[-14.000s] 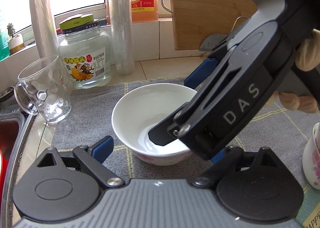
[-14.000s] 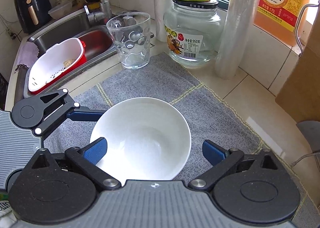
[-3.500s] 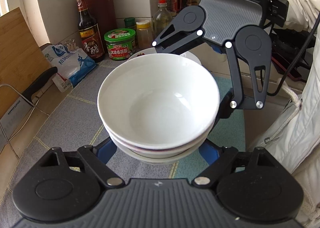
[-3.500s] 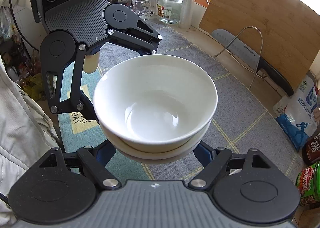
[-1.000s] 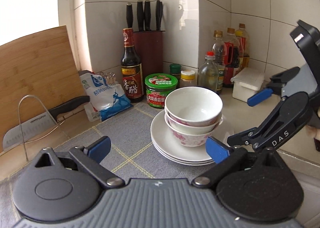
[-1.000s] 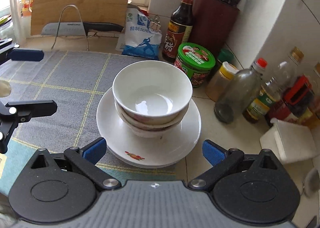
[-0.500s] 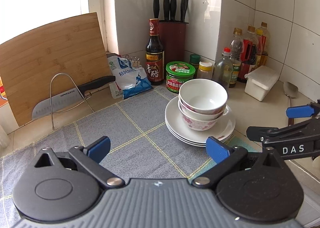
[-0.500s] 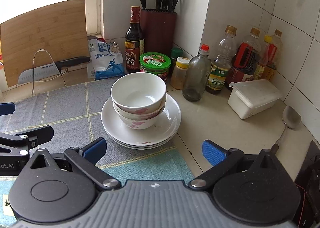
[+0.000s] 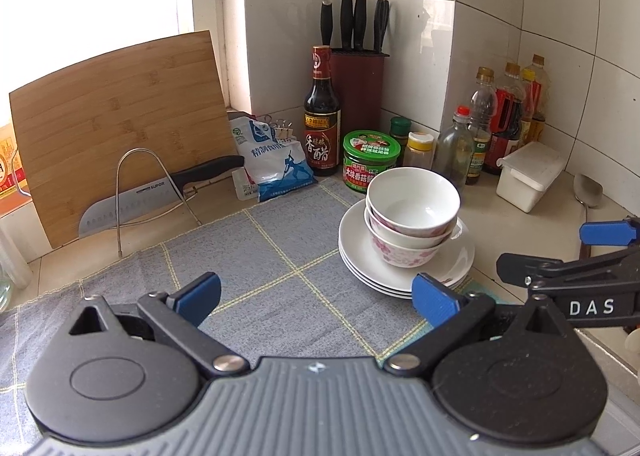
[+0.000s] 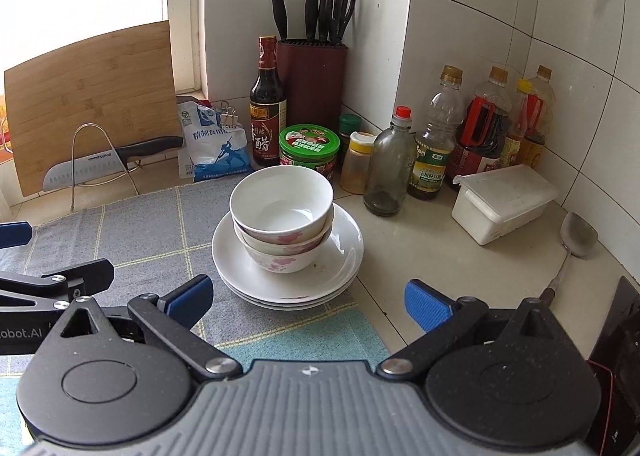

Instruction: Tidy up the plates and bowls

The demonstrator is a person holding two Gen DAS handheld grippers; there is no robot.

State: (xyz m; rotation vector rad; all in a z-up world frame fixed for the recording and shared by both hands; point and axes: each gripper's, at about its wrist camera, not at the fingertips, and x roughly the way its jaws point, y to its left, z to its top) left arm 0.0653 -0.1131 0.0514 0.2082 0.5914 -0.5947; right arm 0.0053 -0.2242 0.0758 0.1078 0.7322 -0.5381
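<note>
White bowls (image 9: 412,212) (image 10: 282,212) with pink flowers are nested on a stack of white plates (image 9: 356,252) (image 10: 344,256) at the right edge of the grey mat (image 9: 256,256) (image 10: 152,224). My left gripper (image 9: 316,296) is open and holds nothing, hovering above the mat a short way in front of the stack. My right gripper (image 10: 306,298) is open too, back from the plates, nothing between its blue pads (image 10: 426,304). The right gripper (image 9: 560,252) also shows at the right edge of the left wrist view, and the left gripper (image 10: 48,256) at the left edge of the right wrist view.
Behind the stack stand a green-lidded jar (image 10: 309,150), a dark sauce bottle (image 10: 267,112), a knife block (image 10: 312,76) and several oil bottles (image 10: 436,144). A white box (image 10: 504,200) and metal spoon (image 10: 576,240) lie right. A cutting board (image 9: 116,116), knife (image 9: 152,196) and blue-and-white bag (image 9: 276,160) stand left.
Both grippers have drawn back and up from the bowl and plate stack, which now looks smaller and farther. The stack has not moved. Both stay open.
</note>
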